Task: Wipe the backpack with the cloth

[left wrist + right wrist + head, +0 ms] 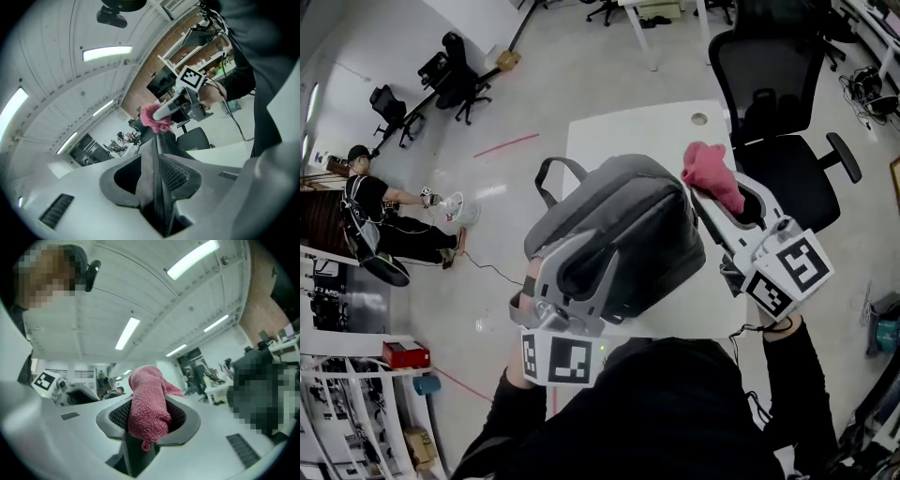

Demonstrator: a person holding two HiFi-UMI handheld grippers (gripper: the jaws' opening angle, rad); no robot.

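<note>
A grey backpack (628, 234) stands raised over the white table (619, 141), its handle loop pointing toward the far left. My left gripper (577, 277) is at its near left side, shut on an edge of the fabric; in the left gripper view this seam (154, 154) runs up between the jaws of the left gripper (157, 180). My right gripper (712, 197) hangs in the air just right of the backpack's top, shut on a pink cloth (712, 173). The cloth (147, 408) bulges out above the right gripper's (147, 425) pads. Cloth and backpack are apart.
A black office chair (769, 94) stands right behind the table's far right side. A person (375, 206) sits on the floor at the far left, with cables and a red box (405, 354) nearby. Shelving fills the lower left corner.
</note>
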